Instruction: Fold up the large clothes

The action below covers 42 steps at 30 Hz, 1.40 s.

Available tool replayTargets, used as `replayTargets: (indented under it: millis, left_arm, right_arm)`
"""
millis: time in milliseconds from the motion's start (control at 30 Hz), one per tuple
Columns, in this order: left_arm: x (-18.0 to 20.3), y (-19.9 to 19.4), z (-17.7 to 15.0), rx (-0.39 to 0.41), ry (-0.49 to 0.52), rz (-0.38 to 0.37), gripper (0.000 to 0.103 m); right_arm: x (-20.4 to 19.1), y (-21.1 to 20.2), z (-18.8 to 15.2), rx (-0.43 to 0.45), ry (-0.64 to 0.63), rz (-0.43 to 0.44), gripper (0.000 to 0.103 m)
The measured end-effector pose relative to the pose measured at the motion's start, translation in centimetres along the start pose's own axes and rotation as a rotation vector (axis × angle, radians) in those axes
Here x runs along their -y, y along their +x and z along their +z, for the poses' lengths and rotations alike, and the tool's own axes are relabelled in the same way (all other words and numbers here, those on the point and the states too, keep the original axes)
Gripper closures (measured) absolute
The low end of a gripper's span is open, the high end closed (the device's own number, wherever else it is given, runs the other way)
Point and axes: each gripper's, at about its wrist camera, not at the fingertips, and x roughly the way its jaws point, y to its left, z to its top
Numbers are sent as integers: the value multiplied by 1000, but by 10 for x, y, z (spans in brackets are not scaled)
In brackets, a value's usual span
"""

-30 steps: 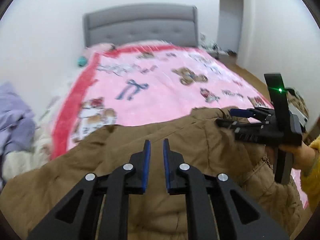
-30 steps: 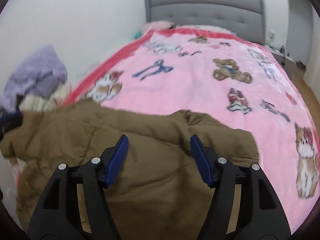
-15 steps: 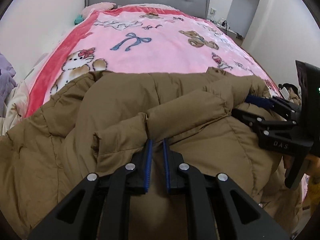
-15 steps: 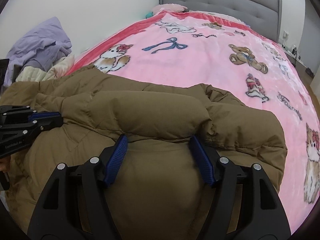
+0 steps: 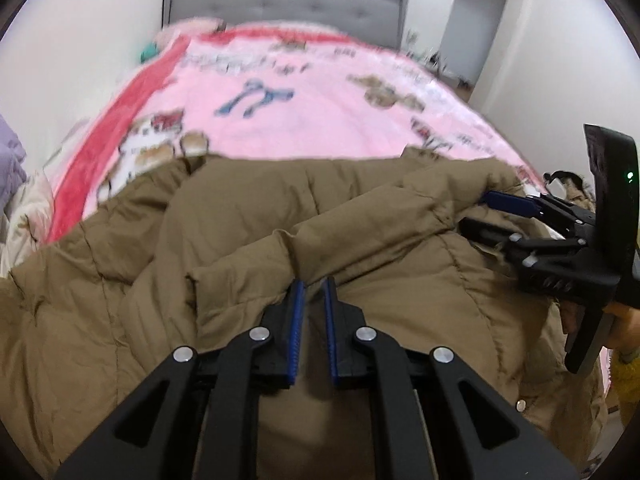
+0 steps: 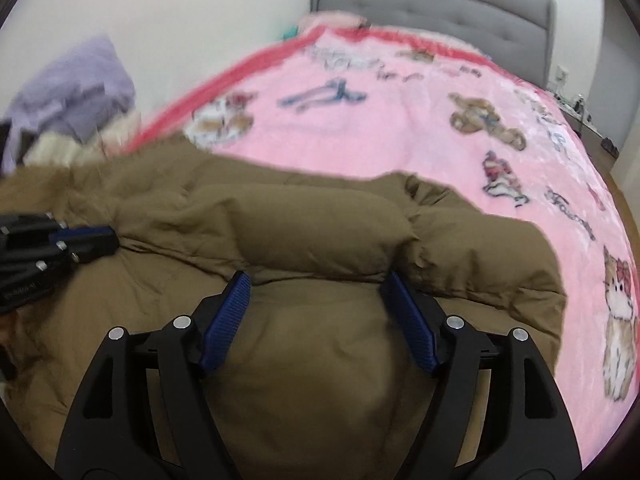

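Big brown coat (image 5: pixel 248 216) lying across the bottom of the frame on the pink blanket (image 5: pixel 320 120), left gripper (image 5: pixel 313 284) pinching a coat fold, right gripper (image 6: pixel 316 280) opening wide, squeezing nothing

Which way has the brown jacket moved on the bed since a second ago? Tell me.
Yes. The brown jacket has come down flat onto the pink blanket; its far edge now lies nearer the bear print, further toward the grey headboard.

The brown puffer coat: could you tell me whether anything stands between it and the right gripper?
Nothing visible does. The right gripper sits directly over the brown puffer coat, open jaws flanking a padded fold.
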Motion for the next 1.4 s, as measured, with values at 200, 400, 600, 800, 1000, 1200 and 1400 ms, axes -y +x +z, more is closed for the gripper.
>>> replayTargets:
  millis: [200,400,600,800,1000,1200,1400]
  left_arm:
    - [-5,-24,-16,38,-14,-14,77]
    - [-3,-9,-28,-17,25,-17,76]
    - [-12,12,-29,-44,-39,-65,76]
    - [-4,15,-32,-46,17,-27,75]
    - [-3,7,-36,-36,21,-12,75]
    - [-9,-5,-33,-50,-64,-40,51]
    - [-24,-31,-35,-7,-156,-27,25]
  right_arm:
    - [19,-49,-29,53,80,-54,31]
    - [50,-29,-66,-105,180,-57,26]
    - [55,-1,-72,-149,231,-78,22]
    - [54,2,-74,-171,248,-100,21]
    - [53,-22,-72,-127,286,-111,22]
    - [49,-45,-63,-122,344,-117,21]
    - [23,-72,-50,-128,280,-145,20]
